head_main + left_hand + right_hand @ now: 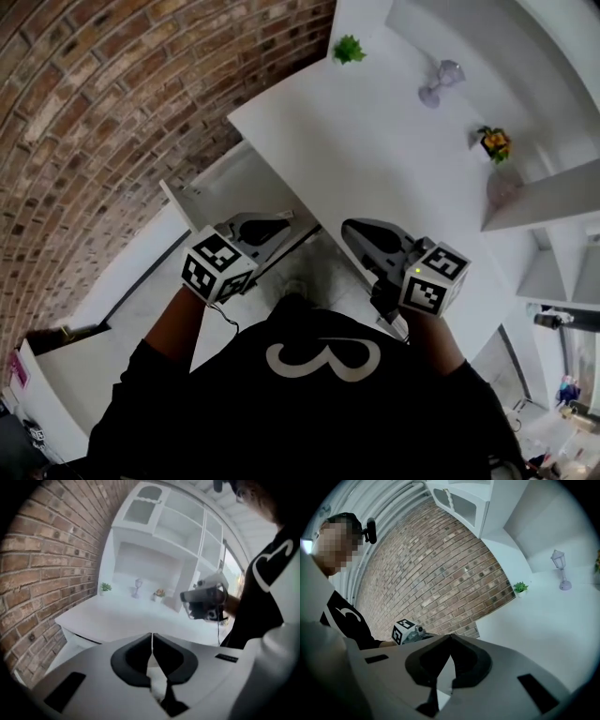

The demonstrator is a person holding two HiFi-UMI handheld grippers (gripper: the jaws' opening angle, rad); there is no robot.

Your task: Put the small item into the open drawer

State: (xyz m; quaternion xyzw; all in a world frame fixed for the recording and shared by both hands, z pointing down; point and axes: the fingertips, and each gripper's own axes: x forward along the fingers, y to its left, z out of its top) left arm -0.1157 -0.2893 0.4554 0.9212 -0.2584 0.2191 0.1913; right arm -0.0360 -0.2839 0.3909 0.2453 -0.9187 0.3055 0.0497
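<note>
The drawer [201, 190] stands pulled out under the left end of the white desk [375, 159]; what lies inside it I cannot make out, and no small item shows between any jaws. My left gripper [281, 224] hangs over the drawer's near corner, its jaws shut [152, 637] with nothing between them. My right gripper [351, 228] is held in front of the desk's near edge, jaws also closed [450, 640] and empty. Each gripper sees the other: the right gripper [206, 600] from the left one, the left gripper's marker cube [403, 631] from the right one.
On the desk stand a small green plant [348, 49], a lilac lantern [441, 81] and an orange flower pot [495, 142], all near the back under the white hutch [553, 192]. A brick wall [103, 122] runs along the left.
</note>
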